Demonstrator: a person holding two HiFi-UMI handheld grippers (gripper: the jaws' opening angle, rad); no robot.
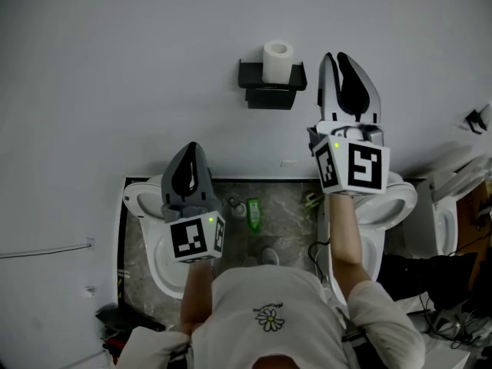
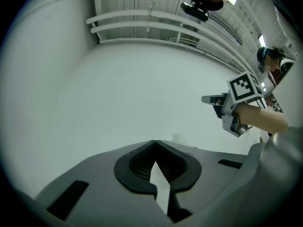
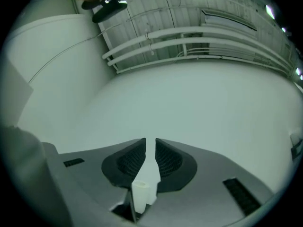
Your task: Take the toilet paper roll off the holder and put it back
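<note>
Only in the head view is the whole layout seen. The toilet paper roll [image 1: 277,60] is stood upright on the black holder [image 1: 270,92], which is fixed to the pale wall [image 1: 115,68]. The right gripper [image 1: 337,56] is held just beside the holder, on its right and apart from the roll, with its jaws pointed toward the wall. The left gripper [image 1: 191,151] is held lower and further left, well apart from the holder. A green bottle [image 1: 253,214] on the mottled floor [image 1: 288,202] between the two arms is shown in this view alone.

How the jaws stand is settled by the gripper views. In the left gripper view the jaw tips are seen pressed together with nothing between them, and the right gripper is caught in profile near the right edge. In the right gripper view the jaws are seen set narrowly apart, with a thin slit between the tips and no pad pressed on anything. The roll is shown there small and low through the gap, ungripped. White pipes [image 3: 189,34] along the top of the wall are shown in both gripper views but not in the head view.
</note>
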